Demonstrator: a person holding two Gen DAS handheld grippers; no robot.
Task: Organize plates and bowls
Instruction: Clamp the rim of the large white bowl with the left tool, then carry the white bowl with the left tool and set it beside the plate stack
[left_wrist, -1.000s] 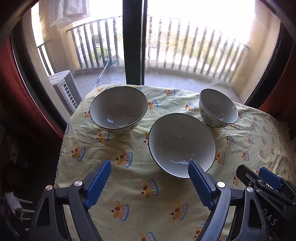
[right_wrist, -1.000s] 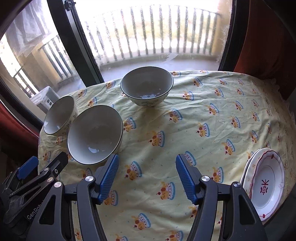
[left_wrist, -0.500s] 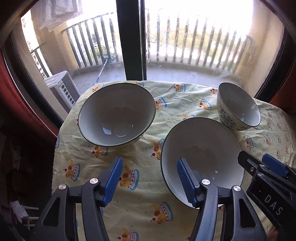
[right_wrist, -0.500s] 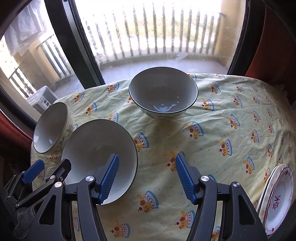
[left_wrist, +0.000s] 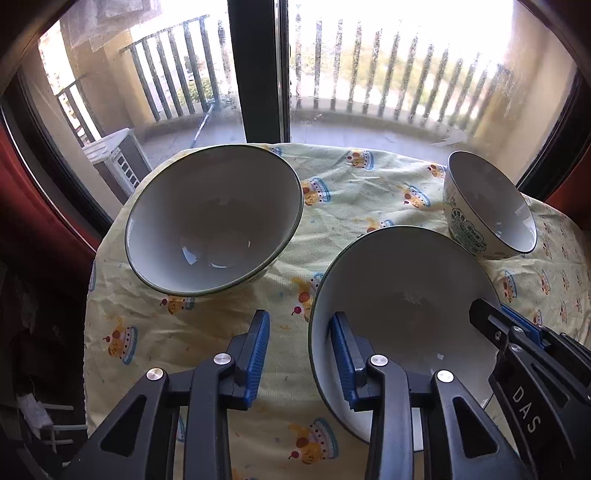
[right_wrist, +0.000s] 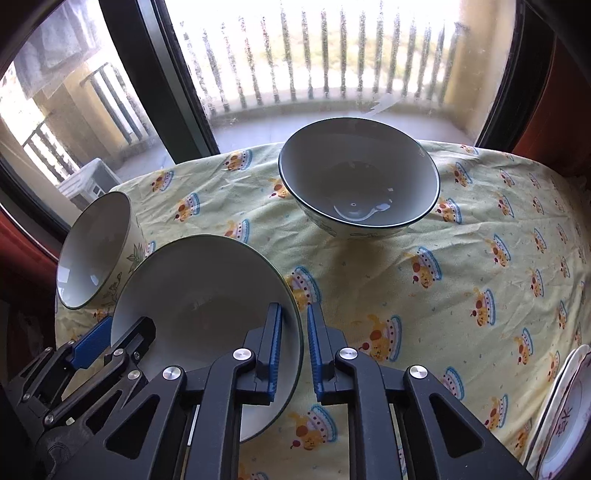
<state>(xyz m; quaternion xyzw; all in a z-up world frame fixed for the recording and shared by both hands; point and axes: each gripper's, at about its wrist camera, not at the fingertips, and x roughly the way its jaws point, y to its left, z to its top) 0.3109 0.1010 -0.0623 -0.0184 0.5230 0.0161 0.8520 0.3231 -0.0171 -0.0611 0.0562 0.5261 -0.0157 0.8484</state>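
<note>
Tablecloth (right_wrist: 424, 295): both tongs (right_wrist: 294, 354) apparently pinch one bowl (right_wrist: 207, 295).

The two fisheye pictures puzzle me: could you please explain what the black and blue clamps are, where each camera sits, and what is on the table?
There is no robot. A person holds a two-finger gripper in each hand, and a camera on each looks out along its fingers. One picture comes from the left gripper, the other from the right gripper. On the yellow tablecloth stand three empty bowls, with a plate at the right edge. The right gripper is shut on the near bowl at its rim. The left one's jaws are closing around the opposite rim but do not yet press on it.
</note>
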